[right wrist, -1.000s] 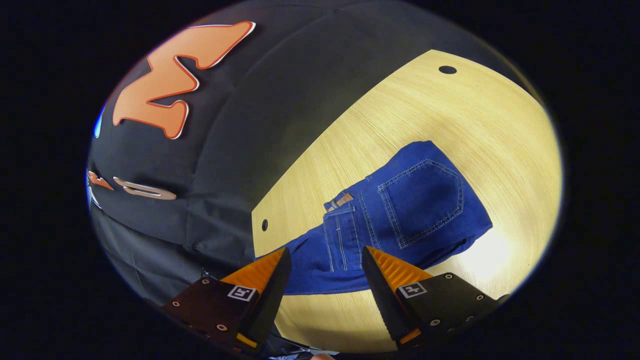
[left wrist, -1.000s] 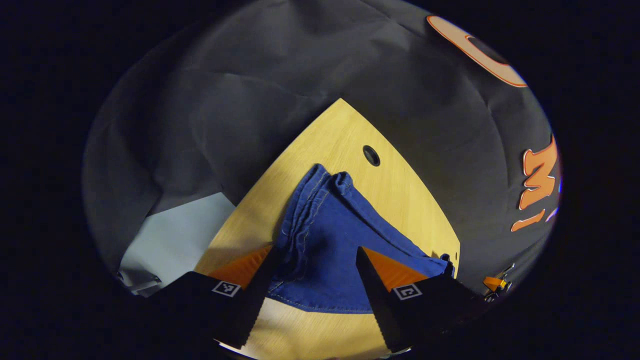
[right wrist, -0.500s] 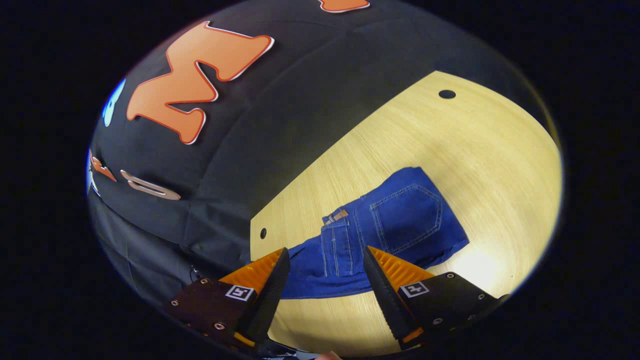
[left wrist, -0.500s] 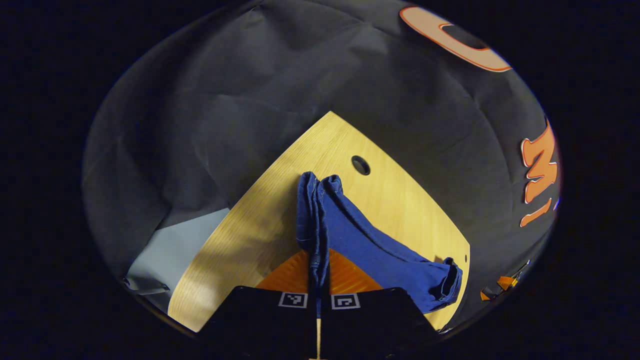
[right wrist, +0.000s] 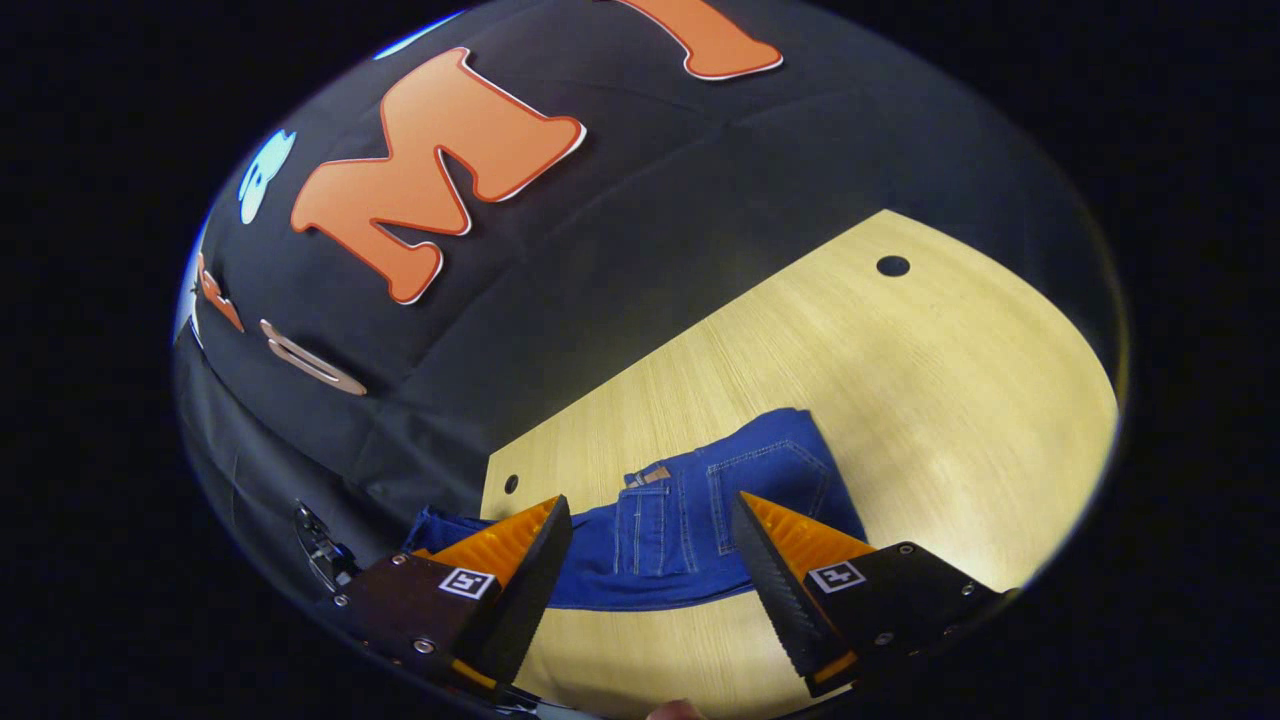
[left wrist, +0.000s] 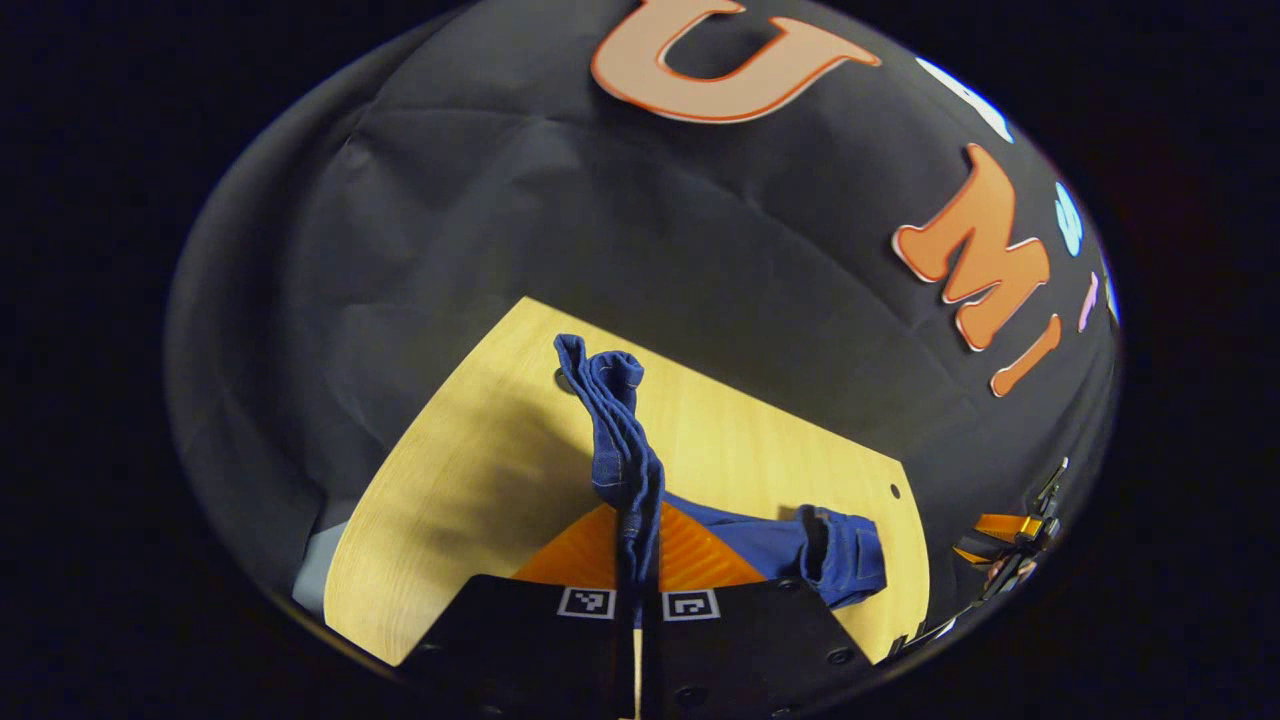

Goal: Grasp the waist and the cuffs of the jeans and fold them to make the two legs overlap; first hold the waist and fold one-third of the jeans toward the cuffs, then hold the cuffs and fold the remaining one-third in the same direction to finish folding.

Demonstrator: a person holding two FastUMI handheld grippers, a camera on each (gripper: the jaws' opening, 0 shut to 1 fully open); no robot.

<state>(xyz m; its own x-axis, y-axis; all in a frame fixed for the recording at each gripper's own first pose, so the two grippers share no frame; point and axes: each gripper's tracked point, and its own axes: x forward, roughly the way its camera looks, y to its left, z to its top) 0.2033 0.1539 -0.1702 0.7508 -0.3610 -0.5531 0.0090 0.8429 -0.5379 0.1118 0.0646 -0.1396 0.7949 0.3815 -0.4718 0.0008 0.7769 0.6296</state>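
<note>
The left gripper pinches the jeans off the table, while the right gripper, fingers wide, hovers at the waist at twelve o'clock, needing to close there for the leg-overlap fold.

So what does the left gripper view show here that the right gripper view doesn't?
Left gripper view: its own tongs are shut on a bunched edge of the jeans, which rises off the table toward the cuffs; the other gripper sits far off at the right edge.

Right gripper view: its tongs stand open above the waist end, where a back pocket and belt loop lie flat.

Both: the blue jeans, the pale wooden table with small holes, and the black cloth wall.
</note>
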